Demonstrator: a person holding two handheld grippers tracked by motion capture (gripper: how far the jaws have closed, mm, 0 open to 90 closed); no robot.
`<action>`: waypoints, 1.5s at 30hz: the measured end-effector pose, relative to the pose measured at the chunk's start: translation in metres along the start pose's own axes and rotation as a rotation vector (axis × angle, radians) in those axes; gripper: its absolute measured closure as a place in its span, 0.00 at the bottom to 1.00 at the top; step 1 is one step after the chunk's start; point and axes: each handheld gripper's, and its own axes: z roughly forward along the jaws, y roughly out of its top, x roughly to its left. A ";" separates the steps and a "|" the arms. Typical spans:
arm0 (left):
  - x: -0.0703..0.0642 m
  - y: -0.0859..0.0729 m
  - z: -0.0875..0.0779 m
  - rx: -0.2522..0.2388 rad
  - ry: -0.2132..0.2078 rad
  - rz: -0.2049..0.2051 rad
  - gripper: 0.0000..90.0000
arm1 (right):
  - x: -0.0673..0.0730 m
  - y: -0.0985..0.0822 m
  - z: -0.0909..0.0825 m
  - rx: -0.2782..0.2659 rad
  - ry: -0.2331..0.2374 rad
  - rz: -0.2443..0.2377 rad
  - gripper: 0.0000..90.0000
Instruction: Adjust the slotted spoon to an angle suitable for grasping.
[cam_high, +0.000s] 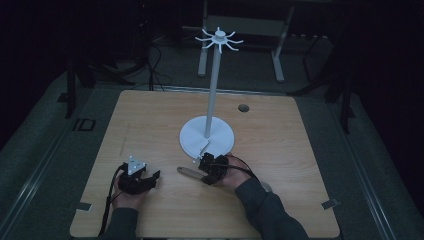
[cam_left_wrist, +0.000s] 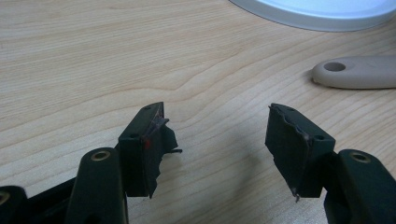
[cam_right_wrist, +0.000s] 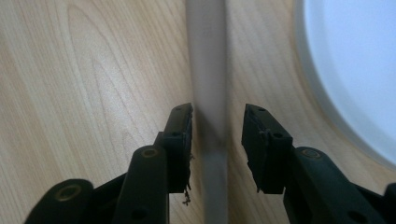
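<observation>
We see the beige utensil handle (cam_right_wrist: 208, 84) lying on the surface just beside the white stand base (cam_high: 192, 140), between the parted jaws of the right tool (cam_right_wrist: 217, 123), stiff and probably light, while the left tool (cam_left_wrist: 215, 135) gapes empty.

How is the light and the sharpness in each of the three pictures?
High view: dim, with dark surroundings; the white stand is brightest. Left gripper view: bright and sharp on the wood grain and the beige handle. Right gripper view: bright, but the handle between the tongs is blurred.
</observation>
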 end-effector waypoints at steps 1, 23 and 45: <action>0.000 0.000 0.000 0.000 0.000 0.000 0.43 | 0.000 0.000 0.001 0.007 0.006 0.003 0.76; 0.000 0.000 0.000 0.001 0.000 -0.001 0.43 | 0.003 0.005 0.012 0.085 -0.010 -0.052 0.82; 0.001 0.001 0.001 0.002 -0.002 0.001 0.43 | -0.005 -0.005 -0.012 -0.028 -0.032 -0.016 0.82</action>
